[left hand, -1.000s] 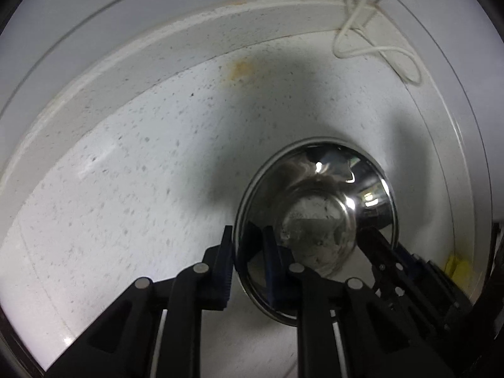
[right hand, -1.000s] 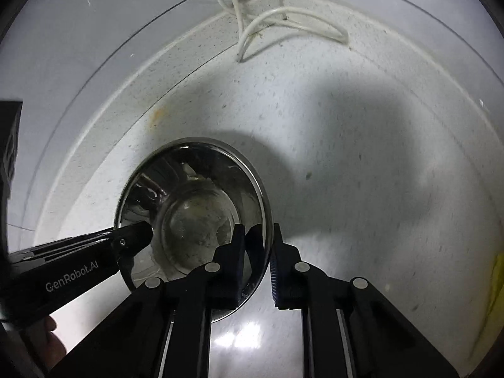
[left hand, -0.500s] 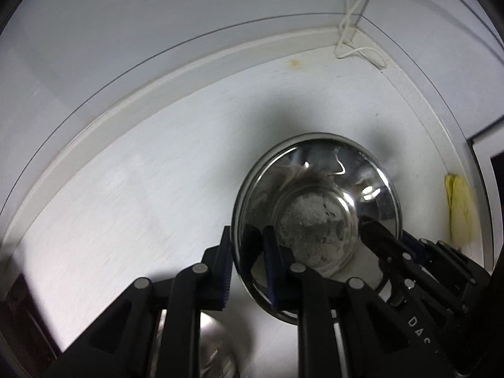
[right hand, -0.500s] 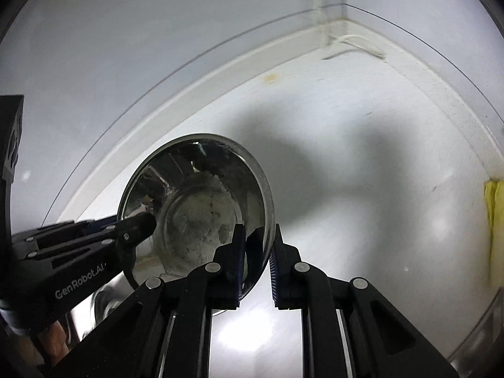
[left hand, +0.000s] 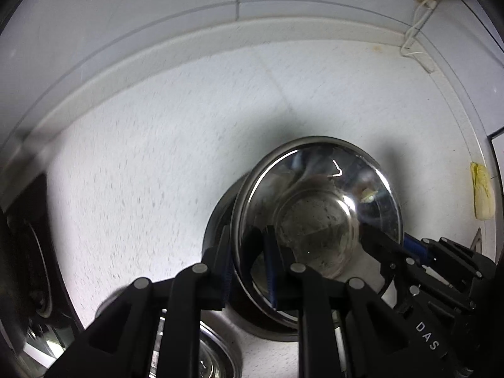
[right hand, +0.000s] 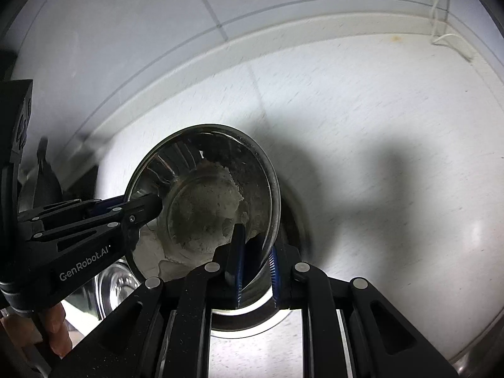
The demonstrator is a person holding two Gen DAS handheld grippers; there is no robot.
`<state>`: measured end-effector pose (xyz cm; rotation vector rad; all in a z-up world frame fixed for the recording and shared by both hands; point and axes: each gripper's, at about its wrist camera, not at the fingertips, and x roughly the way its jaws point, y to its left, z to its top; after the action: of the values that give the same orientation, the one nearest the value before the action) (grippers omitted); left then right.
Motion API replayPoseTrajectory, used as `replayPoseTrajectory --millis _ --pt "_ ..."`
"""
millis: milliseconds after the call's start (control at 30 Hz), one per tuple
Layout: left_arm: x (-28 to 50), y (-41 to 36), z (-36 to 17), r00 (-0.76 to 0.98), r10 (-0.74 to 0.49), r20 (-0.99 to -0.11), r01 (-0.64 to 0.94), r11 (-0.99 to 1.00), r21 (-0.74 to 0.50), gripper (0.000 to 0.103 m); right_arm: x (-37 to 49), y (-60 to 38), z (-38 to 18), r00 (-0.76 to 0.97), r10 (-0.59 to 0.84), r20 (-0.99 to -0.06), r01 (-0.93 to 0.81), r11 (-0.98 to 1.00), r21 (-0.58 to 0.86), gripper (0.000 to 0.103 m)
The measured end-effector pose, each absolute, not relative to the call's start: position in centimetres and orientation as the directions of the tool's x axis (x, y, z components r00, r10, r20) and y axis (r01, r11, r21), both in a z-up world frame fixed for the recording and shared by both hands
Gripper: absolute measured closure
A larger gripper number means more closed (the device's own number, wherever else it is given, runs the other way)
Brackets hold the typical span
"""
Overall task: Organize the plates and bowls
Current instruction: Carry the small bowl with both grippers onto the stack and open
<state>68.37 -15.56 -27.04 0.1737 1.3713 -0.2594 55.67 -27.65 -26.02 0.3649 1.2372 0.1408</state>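
A shiny steel bowl [left hand: 318,220] is held tilted above the white speckled counter [left hand: 163,157]. My left gripper [left hand: 249,271] is shut on its left rim; my right gripper [right hand: 256,267] is shut on its right rim. The bowl also shows in the right wrist view [right hand: 204,201], with the left gripper [right hand: 138,211] clamped on its far edge. Right under the held bowl lies a second steel bowl [left hand: 220,226], partly hidden; it also shows in the right wrist view [right hand: 293,220]. Whether the two touch I cannot tell.
Another steel bowl [left hand: 214,359] sits at the near left, seen also in the right wrist view [right hand: 113,283]. A dark object [left hand: 25,252] stands at the far left. A white cable [left hand: 415,34] lies in the back right corner. A yellow cloth [left hand: 482,189] lies at the right edge.
Both grippers have carried the bowl back and left, away from the corner, and lowered it over a second bowl that has come into view. Both grips are unchanged.
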Motion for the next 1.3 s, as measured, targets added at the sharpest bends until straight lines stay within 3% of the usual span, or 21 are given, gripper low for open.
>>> replayPoseTrajectory --millis 800,900,1100,1300 --pt "67.8 -15.8 -32.8 0.104 -0.061 -0.993 0.234 0.972 -0.035 0.082 56.2 -25.3 -28.8 0.242 0.260 -0.935 0.058 0.958 0.282 0.087" --pt "67.6 -15.6 -32.8 0.092 -0.067 -0.994 0.221 0.974 -0.046 0.082 56.1 -25.5 -28.7 0.239 0.273 -0.932 0.059 0.954 0.295 0.083" --pt "67.5 -14.9 -31.4 0.077 -0.114 -0.990 0.205 0.974 -0.097 0.081 55.7 -26.3 -27.1 0.266 0.277 -0.923 0.046 0.953 0.299 0.057" --pt "67.3 -13.2 -29.0 0.093 -0.152 -0.984 0.174 0.976 -0.134 0.078 55.1 -27.7 -24.7 0.317 0.275 -0.908 0.032 0.953 0.300 0.053"
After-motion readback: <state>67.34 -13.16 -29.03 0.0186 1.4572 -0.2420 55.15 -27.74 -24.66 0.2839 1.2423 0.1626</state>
